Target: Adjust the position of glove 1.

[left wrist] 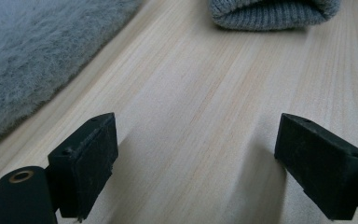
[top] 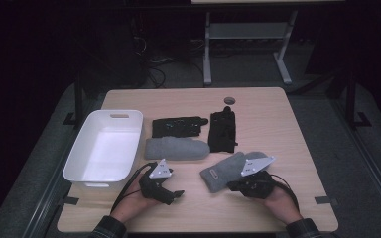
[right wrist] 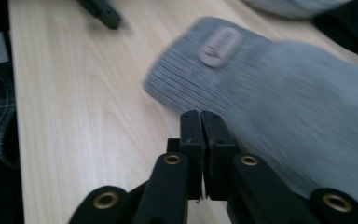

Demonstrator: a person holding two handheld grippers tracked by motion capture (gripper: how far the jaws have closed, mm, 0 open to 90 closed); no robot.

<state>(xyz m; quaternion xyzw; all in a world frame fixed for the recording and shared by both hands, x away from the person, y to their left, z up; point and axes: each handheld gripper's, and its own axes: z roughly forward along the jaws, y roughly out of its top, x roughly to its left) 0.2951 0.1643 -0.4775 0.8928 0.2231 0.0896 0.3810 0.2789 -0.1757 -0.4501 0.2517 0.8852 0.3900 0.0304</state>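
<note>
Grey mitten (right wrist: 279,88) just beside right tool (right wrist: 201,122), jaws pressed together, seemingly empty; left tool (left wrist: 196,163) wide.

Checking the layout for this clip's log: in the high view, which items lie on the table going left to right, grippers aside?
White bin → fuzzy grey mitten → black glove lying upright → grey knit mitten with a label. The other black glove sits above the fuzzy mitten, so its place in the order is unclear.
</note>
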